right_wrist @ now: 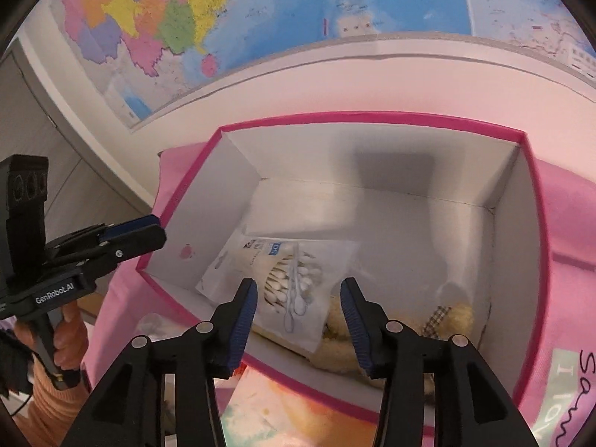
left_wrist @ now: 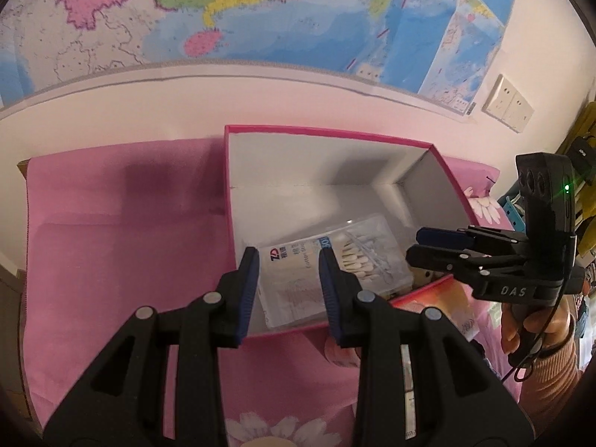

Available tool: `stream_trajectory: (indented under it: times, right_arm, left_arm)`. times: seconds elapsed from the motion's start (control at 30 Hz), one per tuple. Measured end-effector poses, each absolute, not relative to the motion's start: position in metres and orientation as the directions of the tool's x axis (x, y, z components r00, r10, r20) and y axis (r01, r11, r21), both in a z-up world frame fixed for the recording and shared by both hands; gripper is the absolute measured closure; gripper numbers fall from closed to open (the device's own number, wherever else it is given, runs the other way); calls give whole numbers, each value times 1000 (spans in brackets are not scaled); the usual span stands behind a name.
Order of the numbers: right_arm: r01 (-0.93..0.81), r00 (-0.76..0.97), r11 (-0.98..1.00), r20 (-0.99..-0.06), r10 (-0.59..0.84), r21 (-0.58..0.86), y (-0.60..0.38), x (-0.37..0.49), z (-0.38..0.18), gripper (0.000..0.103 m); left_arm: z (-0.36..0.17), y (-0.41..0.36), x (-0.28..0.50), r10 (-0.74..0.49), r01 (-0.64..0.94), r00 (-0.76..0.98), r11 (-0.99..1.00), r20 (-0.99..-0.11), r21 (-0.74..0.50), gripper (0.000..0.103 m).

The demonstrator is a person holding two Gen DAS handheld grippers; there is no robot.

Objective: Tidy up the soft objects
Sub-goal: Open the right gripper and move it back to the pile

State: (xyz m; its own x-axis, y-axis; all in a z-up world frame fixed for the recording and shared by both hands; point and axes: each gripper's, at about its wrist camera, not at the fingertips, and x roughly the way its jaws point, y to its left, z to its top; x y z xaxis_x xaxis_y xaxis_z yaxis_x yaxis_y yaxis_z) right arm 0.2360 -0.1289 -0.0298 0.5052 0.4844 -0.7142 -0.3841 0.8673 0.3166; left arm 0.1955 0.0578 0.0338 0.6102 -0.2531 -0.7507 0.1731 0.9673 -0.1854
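A pink-rimmed box (left_wrist: 327, 132) (right_wrist: 372, 115) with white walls stands on a pink cloth. Inside it lies a clear bag of cotton swabs (left_wrist: 290, 272) (right_wrist: 287, 279). The bag leans on a cream plush toy (right_wrist: 335, 354) with a plaid patch (right_wrist: 437, 316). My left gripper (left_wrist: 287, 253) (right_wrist: 159, 229) hangs over the box's near rim, its blue pads apart with nothing between them. My right gripper (right_wrist: 298, 283) (left_wrist: 415, 243) reaches over the right side of the box, above the bag and the plush. It is open, and neither pad touches anything.
The pink cloth (left_wrist: 111, 242) with daisy prints covers the surface around the box. A wall map (left_wrist: 260, 11) hangs behind, with a wall socket (left_wrist: 508, 102) at the right. A hand and an orange sleeve (left_wrist: 529, 327) hold the right gripper. A grey cabinet (right_wrist: 44, 141) stands at the left.
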Motion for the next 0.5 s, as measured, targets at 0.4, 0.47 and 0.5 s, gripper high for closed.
stream_trajectory:
  times: [0.4,0.47,0.5]
  right_arm:
    - [-511,533,768,-559,635,385,-149,161,14,47]
    - [-530,531,752,-539,654,392,-154,146,19,46]
    - [-538,532,747,-530,661,392,-155,139,22,46]
  left_arm:
    - [49,56,129,-327,248,645,944,-690,-216,61]
    - [48,54,118,-337,258,645,941,-686,-219,61]
    - [47,53,112,-348,269,641,937,-684,-224,61]
